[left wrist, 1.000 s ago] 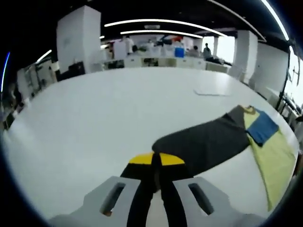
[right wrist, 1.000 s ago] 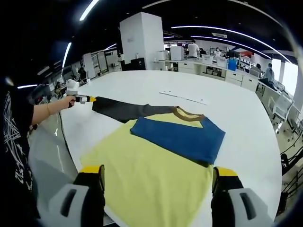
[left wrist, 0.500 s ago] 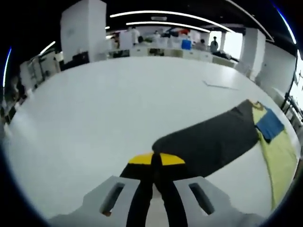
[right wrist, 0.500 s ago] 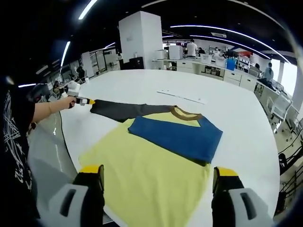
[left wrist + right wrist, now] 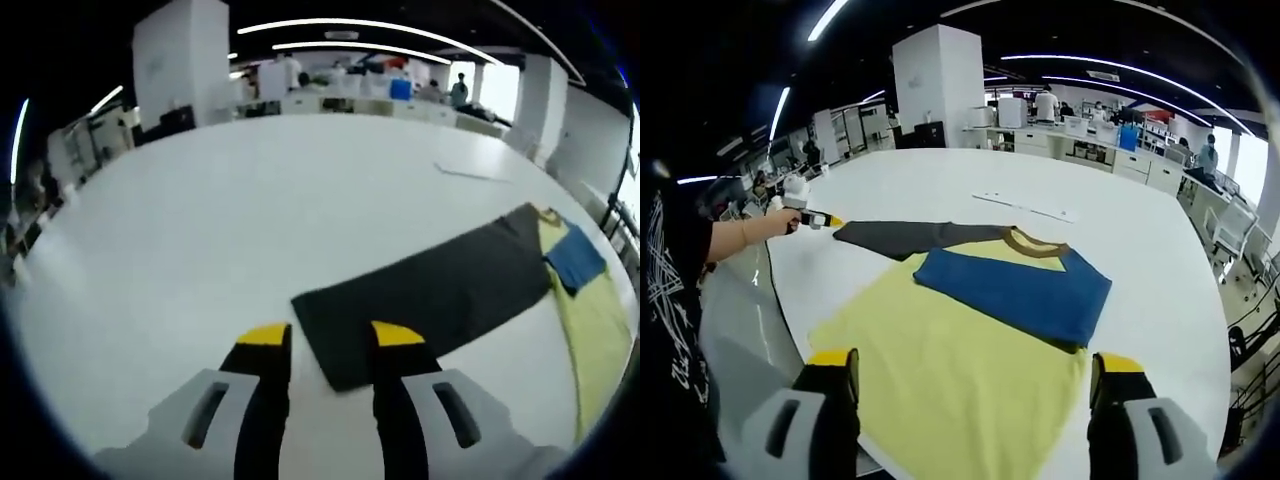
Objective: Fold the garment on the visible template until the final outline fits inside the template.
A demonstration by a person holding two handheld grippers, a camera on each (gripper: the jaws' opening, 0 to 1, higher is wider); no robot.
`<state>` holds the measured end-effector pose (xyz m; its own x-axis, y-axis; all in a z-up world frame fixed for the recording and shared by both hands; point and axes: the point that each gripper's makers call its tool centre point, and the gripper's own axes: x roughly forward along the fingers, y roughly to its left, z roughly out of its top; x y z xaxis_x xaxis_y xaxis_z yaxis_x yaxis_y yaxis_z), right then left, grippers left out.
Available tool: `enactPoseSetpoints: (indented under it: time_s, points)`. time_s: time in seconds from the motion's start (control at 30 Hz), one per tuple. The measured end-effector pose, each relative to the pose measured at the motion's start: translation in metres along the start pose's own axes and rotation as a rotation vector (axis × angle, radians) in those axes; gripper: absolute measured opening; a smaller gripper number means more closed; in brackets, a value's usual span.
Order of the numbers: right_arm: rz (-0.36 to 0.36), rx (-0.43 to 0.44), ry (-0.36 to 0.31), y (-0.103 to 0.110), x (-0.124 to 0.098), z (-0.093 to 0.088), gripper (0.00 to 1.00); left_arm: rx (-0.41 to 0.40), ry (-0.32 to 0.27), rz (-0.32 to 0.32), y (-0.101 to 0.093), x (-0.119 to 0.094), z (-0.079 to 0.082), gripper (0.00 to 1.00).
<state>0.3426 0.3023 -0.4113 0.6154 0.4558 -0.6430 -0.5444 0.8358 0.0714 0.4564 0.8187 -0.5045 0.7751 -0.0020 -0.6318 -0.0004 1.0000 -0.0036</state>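
A large white table (image 5: 1140,240) stands in an open office, and the garment (image 5: 970,350) lies flat on it. Its dark sleeve (image 5: 430,295) stretches away from the yellow body, with the long axis pointing toward the left gripper (image 5: 328,345). This gripper has its jaws apart, with the cuff end between the tips, not held. The right gripper (image 5: 975,372), jaws wide and empty, hovers at the hem, far from the sleeve, so the left one is nearer for folding the sleeve inward.

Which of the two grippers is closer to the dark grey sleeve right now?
Left. The left gripper is open right at the dark grey sleeve's cuff end; the right gripper hangs over the yellow body, well away.
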Motion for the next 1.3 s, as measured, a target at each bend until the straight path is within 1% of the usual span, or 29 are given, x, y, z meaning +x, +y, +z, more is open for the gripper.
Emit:
enactPoseSetpoints:
  time_s: [0.23,0.37,0.57,0.63,0.7,0.8,0.9,1.0,1.07,1.1,1.13,1.17,1.3]
  points:
    - [-0.006,-0.009,-0.006,-0.001,-0.003,0.000,0.99,-0.021,0.010,0.032,-0.001,-0.004,-0.012,0.28]
    - [-0.004,-0.014,-0.003,0.000,-0.004,-0.001,0.99,-0.032,0.016,0.038,-0.001,-0.004,-0.015,0.26]
    - [-0.015,-0.015,0.000,-0.002,-0.005,-0.004,0.99,-0.079,0.048,0.044,-0.002,-0.004,-0.021,0.22]
    - [-0.014,-0.015,0.000,-0.002,-0.006,-0.004,0.99,-0.079,0.078,0.058,-0.002,-0.004,-0.026,0.21]
    - [-0.015,-0.012,-0.002,-0.002,-0.006,-0.005,0.99,-0.084,0.082,0.059,-0.002,-0.004,-0.028,0.19]
    - [-0.024,-0.005,-0.003,-0.005,-0.007,-0.006,1.00,-0.084,0.099,0.074,-0.002,-0.005,-0.031,0.19]
    - [-0.027,-0.002,-0.005,-0.005,-0.007,-0.006,1.00,-0.088,0.095,0.070,-0.004,-0.005,-0.031,0.16]
    - [-0.024,-0.005,-0.006,-0.005,-0.007,-0.006,0.99,-0.112,0.095,0.077,-0.004,-0.004,-0.031,0.15]
    - [-0.023,-0.005,-0.008,-0.004,-0.006,-0.007,1.00,-0.163,0.093,0.098,-0.002,-0.005,-0.032,0.13]
    - [-0.022,-0.004,-0.008,-0.004,-0.006,-0.007,0.99,-0.177,0.094,0.100,-0.002,-0.004,-0.032,0.11]
    - [-0.021,-0.003,-0.009,-0.004,-0.006,-0.007,0.99,-0.212,0.092,0.103,-0.001,-0.004,-0.031,0.10]
    - [-0.021,-0.003,-0.008,-0.004,-0.006,-0.007,0.99,-0.229,0.091,0.105,-0.001,-0.004,-0.031,0.09]
    - [-0.025,-0.001,-0.008,-0.005,-0.007,-0.009,0.99,-0.226,0.099,0.096,-0.002,-0.005,-0.031,0.05]
